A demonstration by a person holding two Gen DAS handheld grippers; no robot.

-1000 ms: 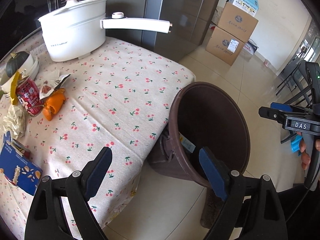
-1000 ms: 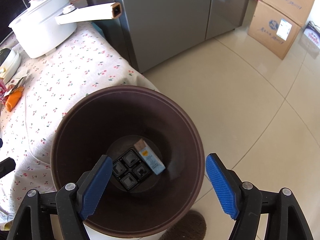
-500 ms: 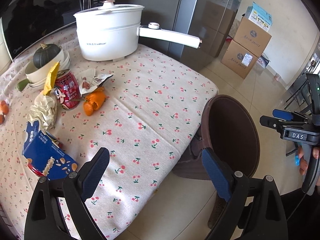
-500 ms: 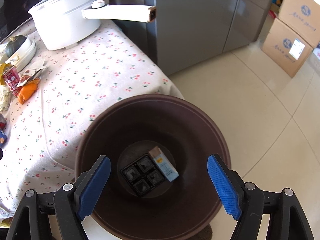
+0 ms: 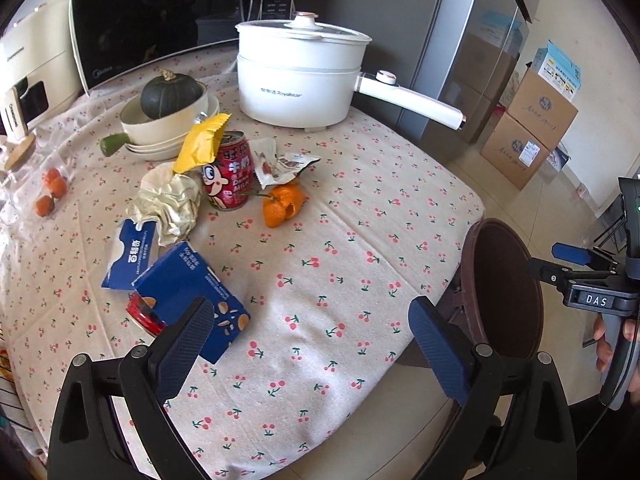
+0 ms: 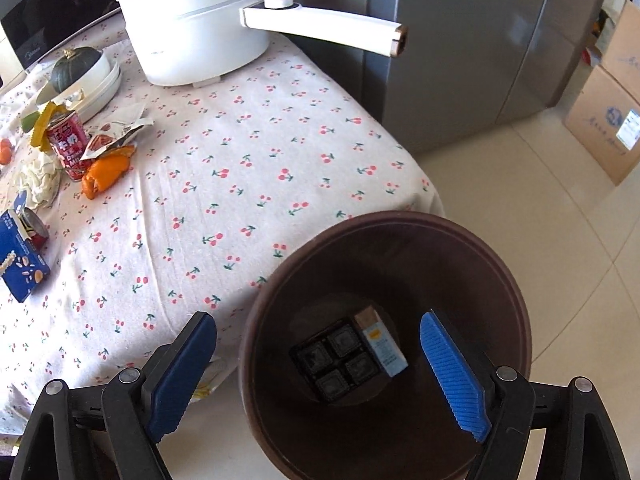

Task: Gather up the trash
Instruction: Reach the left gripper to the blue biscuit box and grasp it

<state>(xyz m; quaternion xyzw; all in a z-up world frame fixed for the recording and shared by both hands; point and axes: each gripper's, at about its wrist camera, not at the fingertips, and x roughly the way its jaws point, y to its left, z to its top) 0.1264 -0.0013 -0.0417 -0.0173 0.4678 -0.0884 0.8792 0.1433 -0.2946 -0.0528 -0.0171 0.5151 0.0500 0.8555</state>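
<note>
**Brown bin holds two pieces; most of the trash is still on the table**

Brown plastic, round and deep, the bin (image 6: 384, 344) stands on the floor right against the table's (image 5: 320, 280) near corner. At its bottom lie a black tray with four pockets (image 6: 338, 358) and a small carton (image 6: 382, 340) leaning on it, so the collecting has begun but looks far from finished.

Left on the cherry-print cloth, grouped well away from the bin, are a blue snack box (image 5: 192, 292) lying over a red can (image 5: 144, 314), a blue and white milk carton (image 5: 130, 254), a crumpled wad of paper (image 5: 170, 204), an upright red milk can (image 5: 230, 174) with a yellow wrapper (image 5: 202, 144) standing against it, a torn white wrapper (image 5: 280, 164) and orange peel (image 5: 282, 206). The small oranges at the cloth's far edge may be whole fruit, not waste; the lens bends too much there to be sure.

Both tools are empty. The left gripper (image 5: 312, 344) hangs over bare cloth with its jaws opening, nothing between them, the snack box just beside its left pad. The right gripper (image 6: 320, 372) sits above the bin's mouth, jaws also opening and holding nothing.
</note>
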